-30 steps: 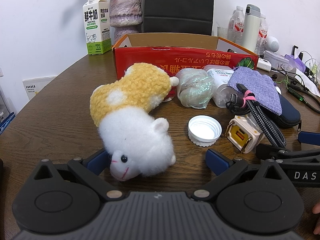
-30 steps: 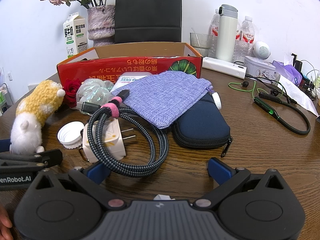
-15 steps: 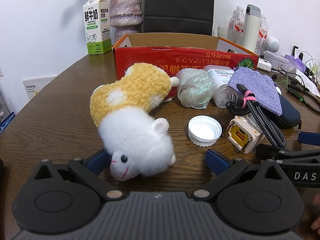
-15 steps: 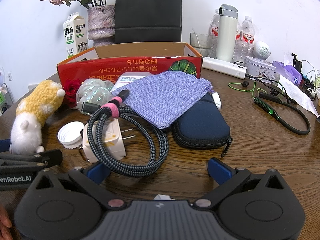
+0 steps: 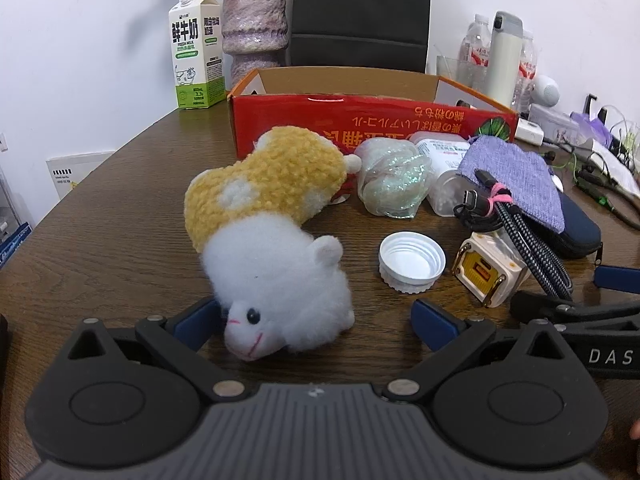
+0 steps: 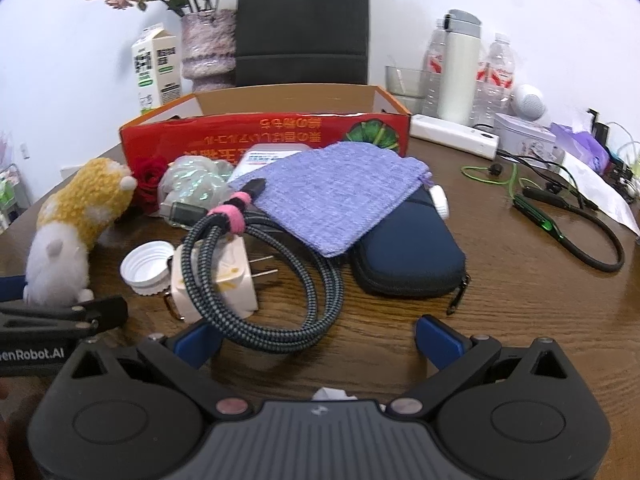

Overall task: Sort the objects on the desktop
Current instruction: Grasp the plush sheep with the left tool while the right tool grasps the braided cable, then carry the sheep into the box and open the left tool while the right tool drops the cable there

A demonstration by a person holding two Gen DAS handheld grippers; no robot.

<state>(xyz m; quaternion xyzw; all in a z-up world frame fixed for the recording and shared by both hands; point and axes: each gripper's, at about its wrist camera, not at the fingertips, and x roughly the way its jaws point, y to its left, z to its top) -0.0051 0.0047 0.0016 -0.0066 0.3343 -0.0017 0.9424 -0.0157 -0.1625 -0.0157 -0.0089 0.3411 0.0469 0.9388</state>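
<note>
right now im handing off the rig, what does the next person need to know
Left tool: open, empty, fingers either side of the plush hamster's head, not closed on it.
Right tool: open, empty, in front of the coiled cable lying over the charger.
Red box: looks empty as far as visible; nothing sorted yet.
Left on the table: hamster, white cap, cable, charger, purple pouch, navy case.
</note>
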